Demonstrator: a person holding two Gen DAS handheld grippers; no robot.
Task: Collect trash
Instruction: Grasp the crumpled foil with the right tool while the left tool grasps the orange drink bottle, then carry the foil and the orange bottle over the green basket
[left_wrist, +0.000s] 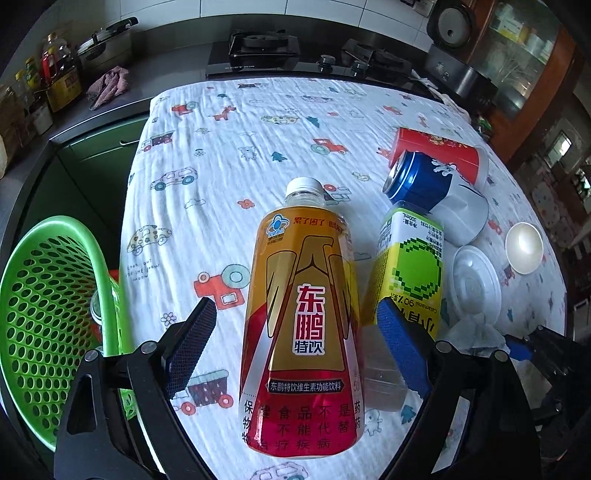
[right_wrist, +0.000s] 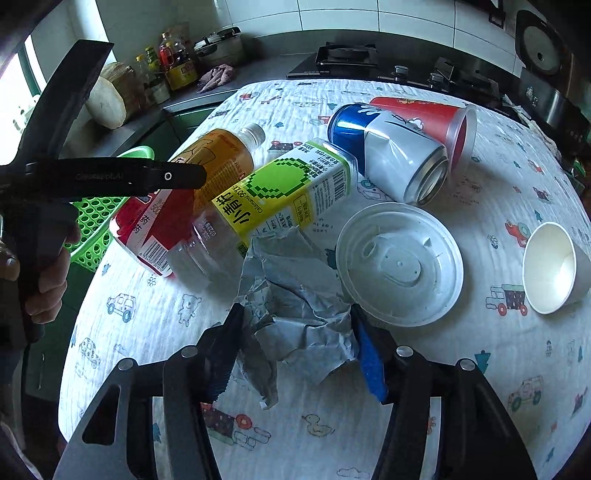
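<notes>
In the left wrist view, a green perforated basket (left_wrist: 48, 314) fills the lower left of the frame, off the edge of the table with the printed cloth (left_wrist: 229, 155). The left gripper (left_wrist: 295, 347) sits at bottom centre with its jaws wide apart. An orange-and-red drink bottle (left_wrist: 303, 332) lies between them, cap toward the top of the frame. The left pad stands clear of it; whether the right pad touches it I cannot tell. Just right of it lies a yellow-and-green bottle (left_wrist: 413, 266), then a dented blue-and-white can (left_wrist: 436, 188) and a red cup (left_wrist: 439, 151) on its side at upper right.

In the right wrist view, a hand (right_wrist: 48, 280) on the other tool's black handle occupies the left edge. At bottom centre the right gripper (right_wrist: 295, 350) brackets a crumpled grey paper (right_wrist: 295, 310), both pads at the wad's sides and pressing it. Right of it lie a white plastic lid (right_wrist: 399, 264) and, at the far right, a small white paper cup (right_wrist: 554, 267).
</notes>
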